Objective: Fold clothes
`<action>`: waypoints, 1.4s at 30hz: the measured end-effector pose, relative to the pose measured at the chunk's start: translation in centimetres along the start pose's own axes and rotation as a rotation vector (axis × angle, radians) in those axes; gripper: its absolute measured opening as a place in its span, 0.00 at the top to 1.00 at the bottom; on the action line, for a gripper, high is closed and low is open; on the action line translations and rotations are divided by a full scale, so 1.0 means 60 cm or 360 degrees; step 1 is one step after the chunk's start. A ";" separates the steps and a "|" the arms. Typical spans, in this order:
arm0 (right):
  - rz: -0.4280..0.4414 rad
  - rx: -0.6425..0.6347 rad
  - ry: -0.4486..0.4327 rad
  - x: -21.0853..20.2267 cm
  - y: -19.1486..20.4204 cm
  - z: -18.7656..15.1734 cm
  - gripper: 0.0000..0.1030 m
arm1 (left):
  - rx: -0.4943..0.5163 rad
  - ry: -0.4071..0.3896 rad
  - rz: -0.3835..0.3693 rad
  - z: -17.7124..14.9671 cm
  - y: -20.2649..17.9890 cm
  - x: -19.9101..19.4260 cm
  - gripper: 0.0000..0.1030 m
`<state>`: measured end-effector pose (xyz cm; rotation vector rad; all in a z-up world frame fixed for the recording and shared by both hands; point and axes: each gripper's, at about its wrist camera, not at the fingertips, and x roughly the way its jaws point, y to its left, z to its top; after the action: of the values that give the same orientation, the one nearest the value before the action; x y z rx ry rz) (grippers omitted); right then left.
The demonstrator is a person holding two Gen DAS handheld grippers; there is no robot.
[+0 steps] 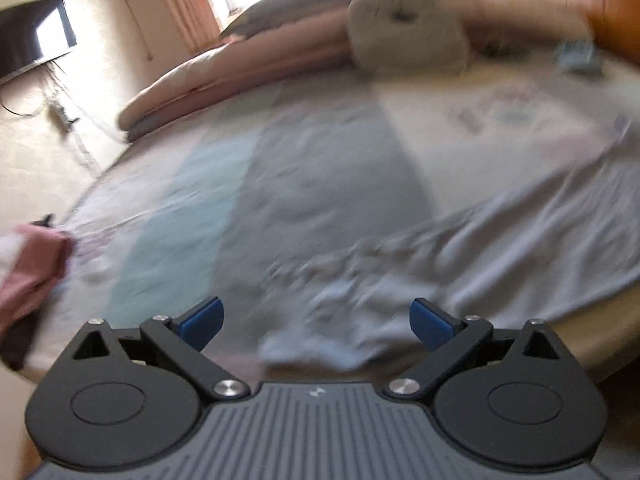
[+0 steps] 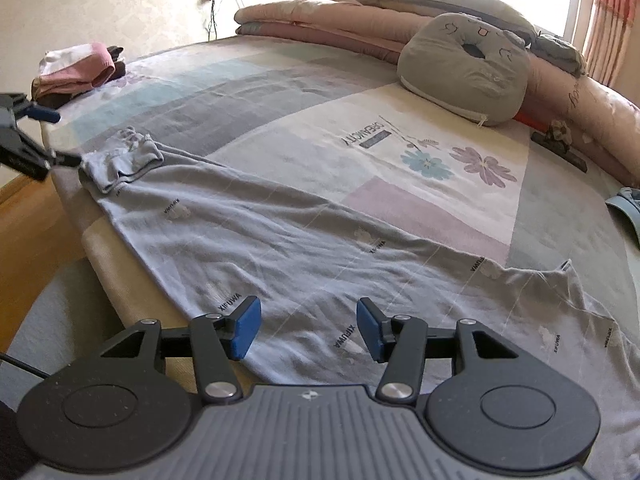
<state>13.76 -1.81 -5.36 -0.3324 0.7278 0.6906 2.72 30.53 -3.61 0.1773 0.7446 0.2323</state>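
Right wrist view: the round bed with its patchwork sheet (image 2: pixel 400 120) carries a long pale grey printed garment (image 2: pixel 280 240) spread along the near edge, still mostly unfolded; only its far sleeve end (image 2: pixel 124 156) is turned back on itself. A small stack of folded pink and dark clothes (image 2: pixel 80 72) sits at the bed's far rim, seemingly done. The right gripper (image 2: pixel 308 328) hovers over the cloth, jaws apart and empty. The left gripper (image 1: pixel 316 324) likewise gapes, gripping nothing.
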 end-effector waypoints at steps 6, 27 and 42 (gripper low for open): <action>-0.0005 -0.0002 -0.0013 -0.003 0.006 0.000 0.42 | 0.0084 0.0099 -0.0098 0.020 -0.061 0.089 0.04; 0.0068 0.0019 -0.0036 0.004 -0.009 0.018 0.44 | -0.0043 0.0148 0.0235 0.018 0.077 0.085 0.03; 0.0718 -0.0365 0.0004 0.201 0.086 0.233 0.82 | -0.0194 0.0094 -0.0143 -0.023 0.020 0.060 0.03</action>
<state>23.70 14.55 -4.15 -0.3818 0.7343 1.2066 4.16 32.74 -6.63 0.0214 0.7925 0.1971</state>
